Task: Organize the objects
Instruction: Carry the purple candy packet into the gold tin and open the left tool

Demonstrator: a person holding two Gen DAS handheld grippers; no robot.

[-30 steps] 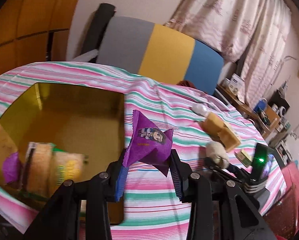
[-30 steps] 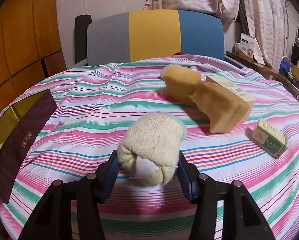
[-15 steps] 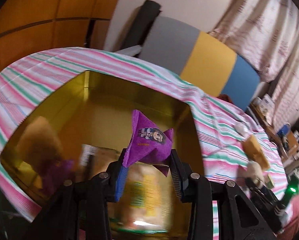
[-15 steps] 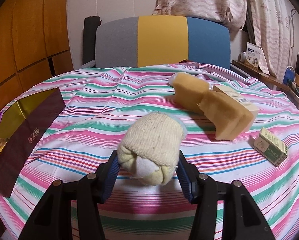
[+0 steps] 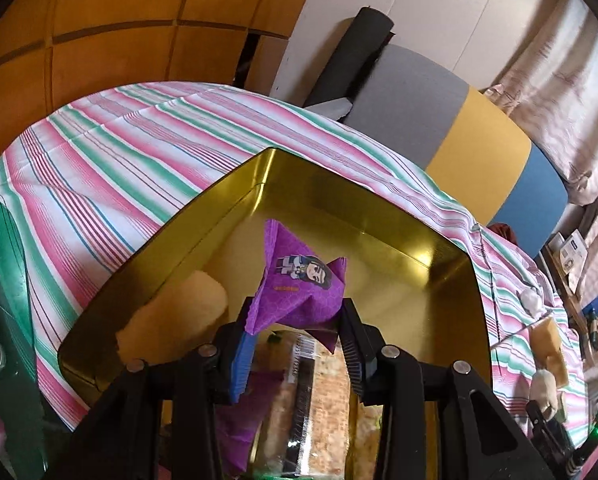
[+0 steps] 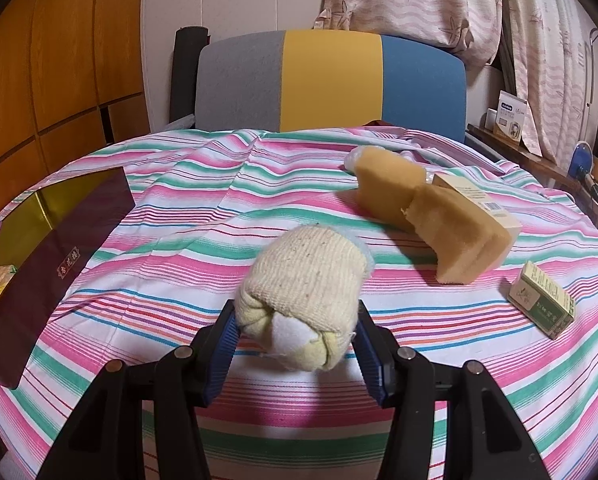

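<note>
One purple packet (image 5: 299,292), clamped in the left gripper (image 5: 297,344), is now carried from beside the gold tin (image 5: 227,196) to above it, ready for release. Well apart from the tin, the rolled sock (image 6: 303,292) remains clamped in the right gripper (image 6: 295,344).

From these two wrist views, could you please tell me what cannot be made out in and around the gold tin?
- Packets in the gold tin, left wrist view: the left gripper and its purple packet cover them; print blurred.
- The tin's near edge, left wrist view: hidden behind the fingers.
- Tin contents, right wrist view: cut off at the left edge, behind the dark red wall.
- Table under the rolled sock, right wrist view: hidden by the sock and right gripper.
</note>
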